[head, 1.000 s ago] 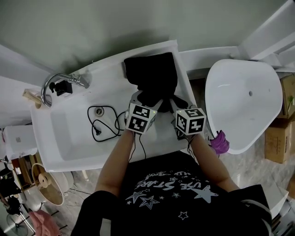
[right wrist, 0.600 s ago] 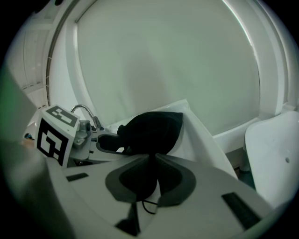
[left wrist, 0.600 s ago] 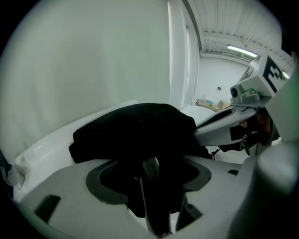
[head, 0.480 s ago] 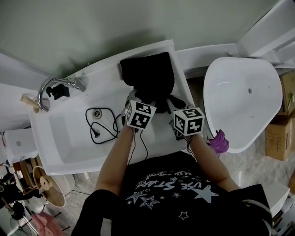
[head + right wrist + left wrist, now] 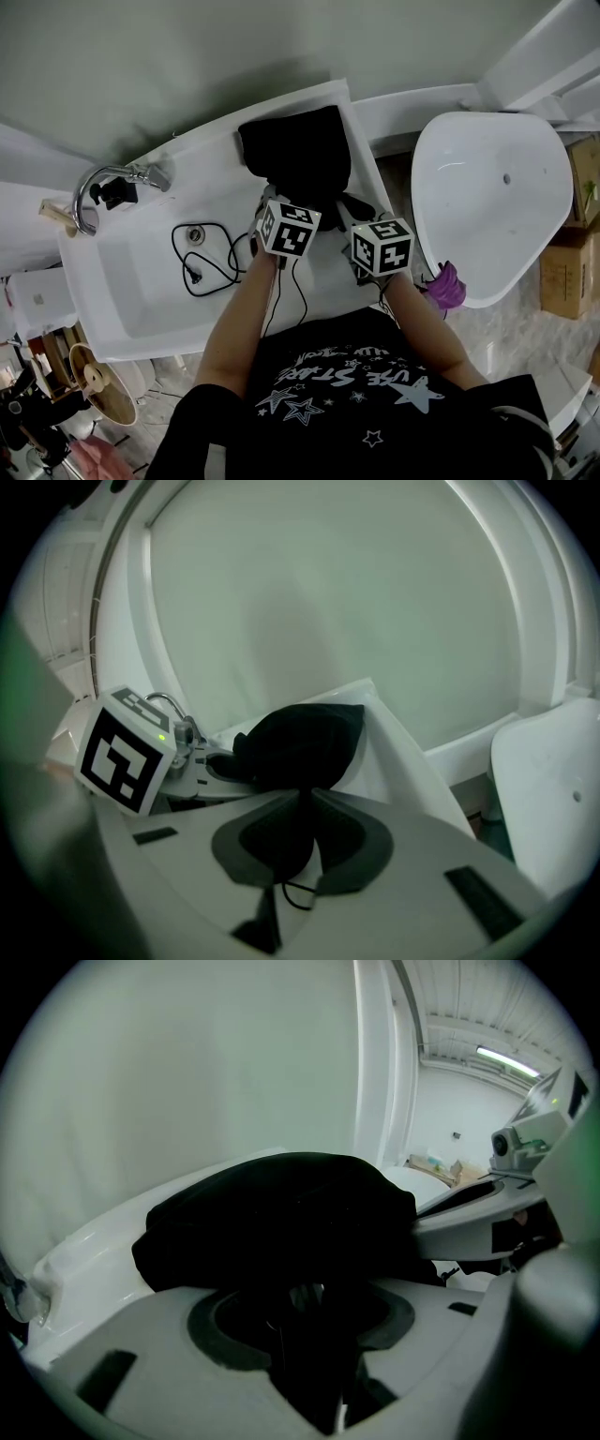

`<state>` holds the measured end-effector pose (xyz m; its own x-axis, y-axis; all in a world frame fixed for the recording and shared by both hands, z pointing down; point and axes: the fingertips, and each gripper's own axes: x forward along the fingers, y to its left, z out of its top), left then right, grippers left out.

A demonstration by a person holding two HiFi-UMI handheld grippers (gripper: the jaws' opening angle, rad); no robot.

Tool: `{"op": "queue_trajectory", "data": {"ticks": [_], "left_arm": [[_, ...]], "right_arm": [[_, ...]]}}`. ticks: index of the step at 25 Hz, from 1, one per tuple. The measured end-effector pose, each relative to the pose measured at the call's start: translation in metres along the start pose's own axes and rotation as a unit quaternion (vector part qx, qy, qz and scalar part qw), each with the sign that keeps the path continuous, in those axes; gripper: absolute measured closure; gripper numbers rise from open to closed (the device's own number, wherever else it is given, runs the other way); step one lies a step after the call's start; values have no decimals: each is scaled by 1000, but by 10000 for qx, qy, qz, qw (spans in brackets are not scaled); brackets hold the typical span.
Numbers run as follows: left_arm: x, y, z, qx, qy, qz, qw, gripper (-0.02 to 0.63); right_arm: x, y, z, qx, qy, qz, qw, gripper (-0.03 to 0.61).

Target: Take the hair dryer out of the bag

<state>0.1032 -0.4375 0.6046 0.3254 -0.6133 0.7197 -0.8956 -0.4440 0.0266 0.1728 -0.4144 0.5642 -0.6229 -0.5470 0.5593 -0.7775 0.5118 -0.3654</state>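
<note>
A black bag (image 5: 298, 150) lies on the right end of a white sink (image 5: 141, 291). My right gripper (image 5: 354, 208) is shut on a fold of the bag's near edge; the black cloth is pinched between its jaws (image 5: 305, 803). My left gripper (image 5: 281, 199) is at the bag's mouth. Its jaws (image 5: 305, 1307) are closing around something dark. I cannot tell whether that is the hair dryer or the cloth. The bag (image 5: 281, 1213) fills the view beyond. The hair dryer itself is hidden. A black power cord runs from the bag into the basin and ends in a plug (image 5: 192, 273).
A chrome faucet (image 5: 98, 183) stands at the sink's left end, with the drain (image 5: 195, 234) in the basin. A white tub (image 5: 492, 197) sits to the right, a purple thing (image 5: 447, 286) at its edge. Cardboard boxes (image 5: 572, 272) stand at the far right.
My left gripper has edged a little toward the bag's mouth. The right gripper and the bag stay where they were.
</note>
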Motion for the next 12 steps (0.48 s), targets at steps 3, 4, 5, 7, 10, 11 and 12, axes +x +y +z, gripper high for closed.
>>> {"op": "queue_trajectory", "data": {"ticks": [3, 4, 5, 7, 10, 11, 12], "left_arm": [[-2, 0, 1, -158, -27, -42, 9999, 407], [-2, 1, 1, -185, -32, -53, 9998, 408], [-3, 1, 1, -199, -29, -62, 9998, 409], [-5, 1, 2, -211, -12, -92, 9997, 410], [-10, 0, 3, -197, 2, -168, 9997, 412], [-12, -1, 2, -181, 11, -190, 9997, 413], [-14, -1, 2, -164, 18, -211, 9996, 413]], "right_arm": [[0, -2, 0, -22, 3, -22, 10000, 540], [1, -2, 0, -33, 5, -26, 10000, 540], [1, -2, 0, -44, 5, -27, 10000, 540], [2, -2, 0, -67, 9, -29, 10000, 540], [3, -1, -1, -119, 34, -44, 9999, 541], [4, 0, -1, -134, 42, -56, 9999, 541], [4, 0, -1, -141, 41, -73, 9999, 541]]}}
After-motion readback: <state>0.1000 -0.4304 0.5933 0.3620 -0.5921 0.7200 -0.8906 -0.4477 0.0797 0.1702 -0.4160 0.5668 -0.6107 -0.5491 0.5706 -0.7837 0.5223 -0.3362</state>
